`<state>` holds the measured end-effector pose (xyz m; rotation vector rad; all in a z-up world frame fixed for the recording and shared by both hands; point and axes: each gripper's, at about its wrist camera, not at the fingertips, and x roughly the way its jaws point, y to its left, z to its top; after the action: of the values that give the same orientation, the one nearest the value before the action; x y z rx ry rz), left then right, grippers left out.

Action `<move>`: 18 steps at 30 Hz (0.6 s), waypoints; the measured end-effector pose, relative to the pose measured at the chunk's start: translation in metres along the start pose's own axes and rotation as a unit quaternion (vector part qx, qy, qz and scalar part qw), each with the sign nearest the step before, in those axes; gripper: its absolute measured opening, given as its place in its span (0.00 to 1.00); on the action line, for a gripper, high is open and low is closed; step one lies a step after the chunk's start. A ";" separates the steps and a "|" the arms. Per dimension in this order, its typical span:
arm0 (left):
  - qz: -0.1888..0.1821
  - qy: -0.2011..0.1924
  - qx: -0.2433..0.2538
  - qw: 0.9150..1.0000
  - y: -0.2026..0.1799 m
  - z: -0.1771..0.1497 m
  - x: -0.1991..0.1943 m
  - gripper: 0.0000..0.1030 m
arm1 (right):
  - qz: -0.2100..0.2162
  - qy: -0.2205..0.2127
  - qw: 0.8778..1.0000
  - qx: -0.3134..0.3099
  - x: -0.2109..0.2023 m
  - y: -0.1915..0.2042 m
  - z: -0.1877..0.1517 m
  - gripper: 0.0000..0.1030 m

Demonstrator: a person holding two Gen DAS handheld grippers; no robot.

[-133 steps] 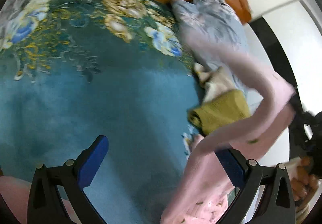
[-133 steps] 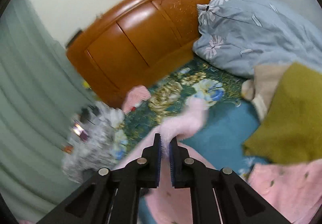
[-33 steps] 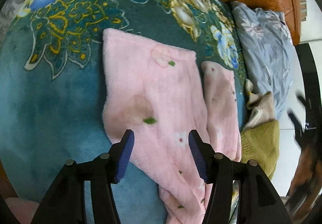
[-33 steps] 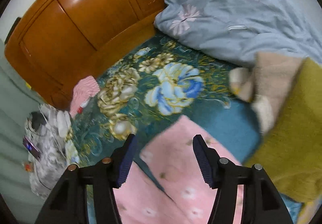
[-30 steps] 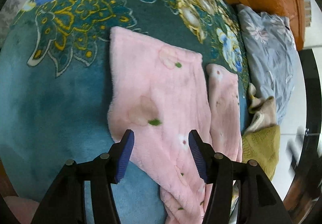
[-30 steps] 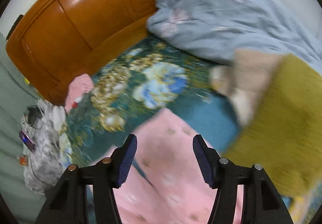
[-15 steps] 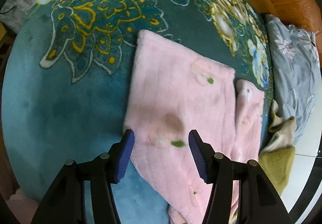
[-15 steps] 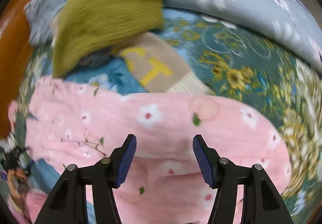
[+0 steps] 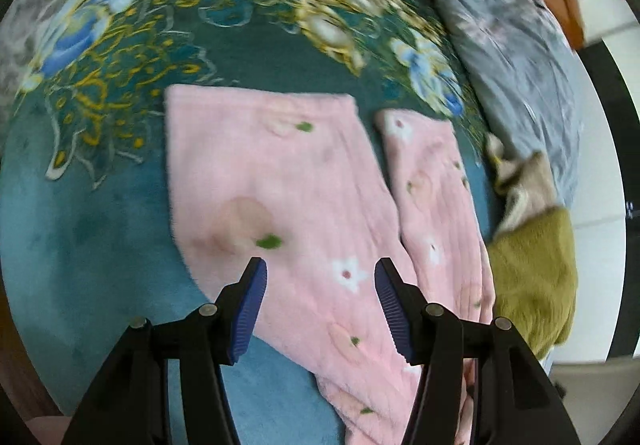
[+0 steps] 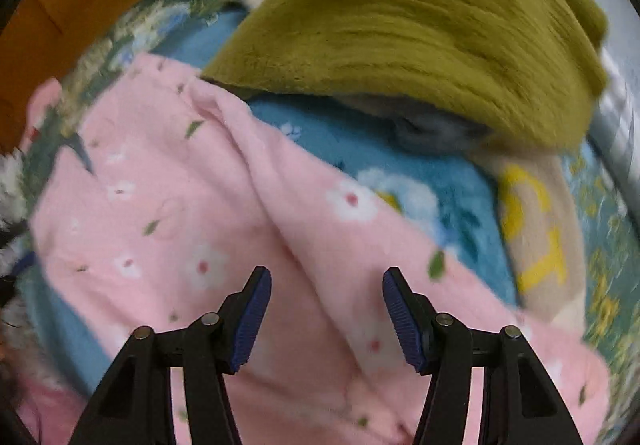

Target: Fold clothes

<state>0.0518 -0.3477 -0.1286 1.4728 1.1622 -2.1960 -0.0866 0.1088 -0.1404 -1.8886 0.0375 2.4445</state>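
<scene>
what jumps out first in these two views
The pink floral trousers lie spread flat on the teal flowered blanket, legs apart. Right of them sits an olive knit piled over a beige garment with yellow letters. Both hand-held grippers, left and right, hang over the pink cloth, gripping nothing.

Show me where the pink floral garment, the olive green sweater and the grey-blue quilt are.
pink floral garment (image 9: 260, 173): left wrist view, on its wider flat panel.
olive green sweater (image 10: 420, 17): right wrist view, on its ribbed upper surface.
grey-blue quilt (image 9: 520, 57): left wrist view, on its rumpled middle.
</scene>
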 end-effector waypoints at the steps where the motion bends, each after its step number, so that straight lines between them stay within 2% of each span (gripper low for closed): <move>1: -0.003 0.005 0.006 1.000 -0.002 -0.001 0.002 0.56 | -0.014 0.003 1.000 -0.003 0.003 0.002 0.002 0.43; 2: -0.005 0.009 0.012 1.000 -0.004 -0.002 0.004 0.55 | -0.026 0.007 1.000 -0.001 0.006 0.001 0.003 0.31; 3: -0.006 0.014 0.016 1.000 -0.005 -0.003 0.007 0.56 | -0.030 0.012 0.999 0.007 0.009 -0.003 0.003 0.13; 4: -0.008 0.019 0.020 1.000 -0.007 -0.003 0.009 0.56 | -0.022 0.012 0.999 0.021 0.008 -0.008 0.002 0.09; 7: -0.032 0.037 0.018 0.999 -0.010 -0.006 0.017 0.55 | 0.028 -0.020 0.999 0.027 -0.017 -0.012 -0.006 0.07; 11: -0.074 0.062 0.012 0.995 -0.016 -0.010 0.026 0.56 | 0.088 -0.048 0.993 -0.056 -0.057 0.020 -0.032 0.07; 13: -0.094 0.069 0.019 0.993 -0.023 -0.013 0.028 0.56 | 0.129 -0.044 0.986 -0.098 -0.068 0.038 -0.054 0.07; 15: -0.107 0.080 0.034 0.990 -0.035 -0.020 0.031 0.65 | 0.145 -0.019 0.980 -0.138 -0.063 0.059 -0.081 0.07; 18: -0.119 0.105 0.061 0.985 -0.055 -0.032 0.042 0.67 | 0.168 0.015 0.973 -0.160 -0.051 0.075 -0.113 0.07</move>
<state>0.0209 -0.2800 -0.1446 1.7308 1.3566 -2.3492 0.0312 0.0266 -0.1205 -2.2116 -0.0425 2.7837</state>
